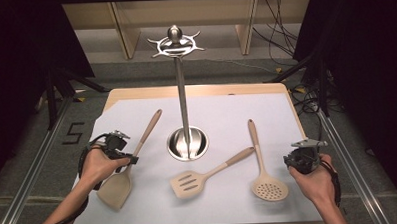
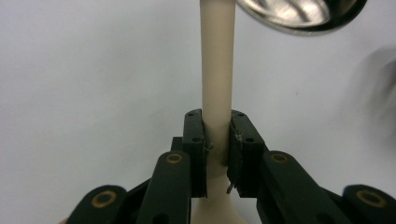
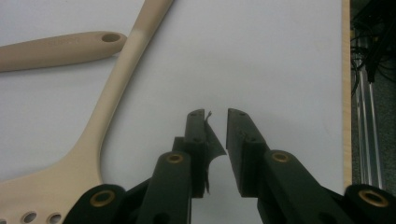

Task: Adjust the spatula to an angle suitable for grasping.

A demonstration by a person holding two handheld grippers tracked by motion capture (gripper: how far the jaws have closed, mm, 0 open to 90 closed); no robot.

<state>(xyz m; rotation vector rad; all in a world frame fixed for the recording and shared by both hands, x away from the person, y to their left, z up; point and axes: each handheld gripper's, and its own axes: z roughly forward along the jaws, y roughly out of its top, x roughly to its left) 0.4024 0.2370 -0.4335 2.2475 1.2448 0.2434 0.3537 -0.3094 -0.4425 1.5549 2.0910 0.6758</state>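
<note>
Left tongs clamped the solid spatula low on its handle, near the blade, over the worktop beside the hanging stand. Right tongs stood narrow and empty. A grip this low risked the long handle swinging into the stand.

- Black "5", taped or painted in blocky strokes on the grey floor left of the worktop, seen in the high view.
- Faint embossed lettering along the slotted turner's handle, near its hanging hole, in the right gripper view; too shallow and blurred to read.
- No other words, brands, numbers or signs legible on the remaining utensils, the steel stand or the white sheet.
</note>
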